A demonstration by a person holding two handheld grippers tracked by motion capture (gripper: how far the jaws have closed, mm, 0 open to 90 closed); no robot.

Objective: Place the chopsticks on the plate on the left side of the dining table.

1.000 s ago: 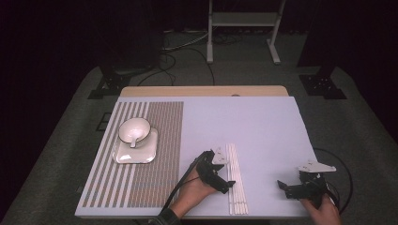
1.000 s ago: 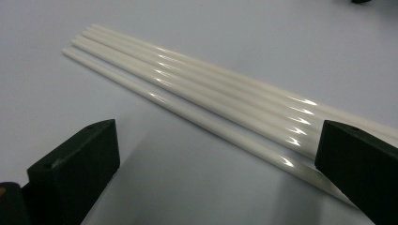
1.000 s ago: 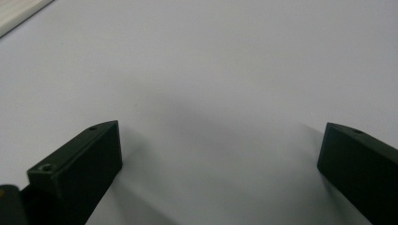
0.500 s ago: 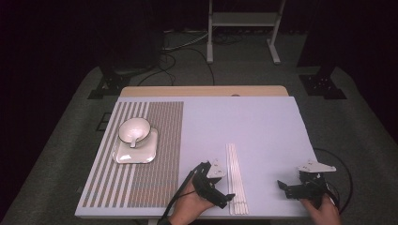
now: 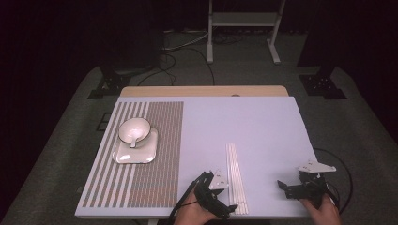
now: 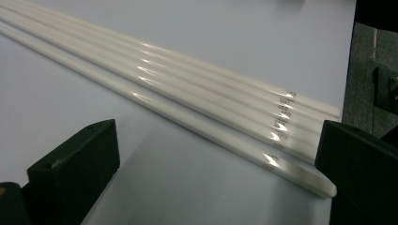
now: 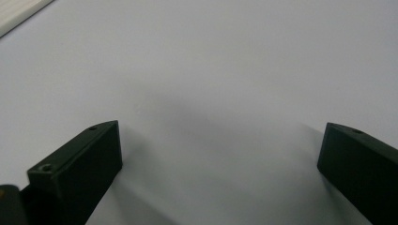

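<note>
Left gripper (image 5: 217, 199) has slid back toward the near edge, jaws wide apart beside the white chopsticks (image 5: 235, 176) (long axis running away from the person). Right gripper (image 5: 300, 188), also open, sits farther off on bare surface (image 5: 253, 122).

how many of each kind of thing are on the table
white chopsticks: 6
bowl: 1
spoon in the bowl: 1
square plate under the bowl: 1
striped placemat: 1
total: 10
</note>
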